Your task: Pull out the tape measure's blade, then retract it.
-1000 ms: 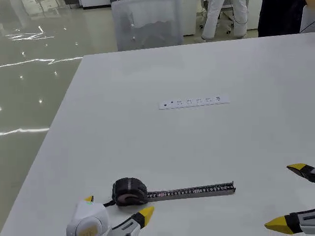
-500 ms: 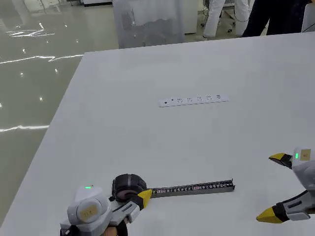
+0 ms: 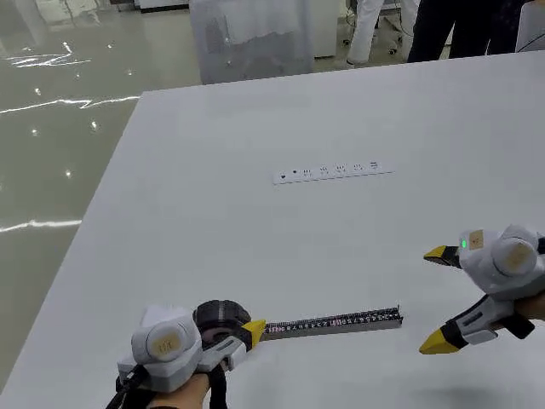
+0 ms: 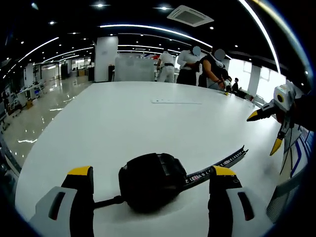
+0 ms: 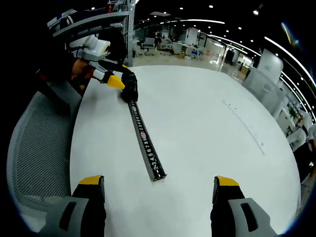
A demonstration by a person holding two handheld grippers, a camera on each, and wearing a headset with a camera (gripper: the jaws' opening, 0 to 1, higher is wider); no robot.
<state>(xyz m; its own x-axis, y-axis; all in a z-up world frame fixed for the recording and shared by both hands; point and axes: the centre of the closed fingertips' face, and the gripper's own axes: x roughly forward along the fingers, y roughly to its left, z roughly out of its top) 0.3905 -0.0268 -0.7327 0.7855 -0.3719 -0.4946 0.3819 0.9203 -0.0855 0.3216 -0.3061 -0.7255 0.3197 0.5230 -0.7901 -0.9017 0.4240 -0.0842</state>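
The black tape measure (image 3: 223, 317) lies near the white table's front left, its blade (image 3: 336, 322) drawn out to the right and flat on the top. My left gripper (image 3: 228, 324) is open and straddles the case (image 4: 150, 180), one yellow fingertip (image 3: 254, 327) beside where the blade leaves it. I cannot tell whether the jaws touch the case. My right gripper (image 3: 433, 298) is open, just right of the blade's end (image 3: 398, 316). In the right gripper view the blade's end (image 5: 158, 174) lies between the jaws of the right gripper (image 5: 158, 180), a little ahead of them.
A white power strip (image 3: 332, 171) lies flat mid-table beyond the blade. The table's left edge (image 3: 81, 256) drops to a shiny floor. People stand past the far edge. A grey mesh chair (image 5: 34, 148) sits at the near side.
My left gripper has moved forward until its jaws straddle the tape case. My right gripper has come up and to the left, closer to the blade's end. The tape has not moved.
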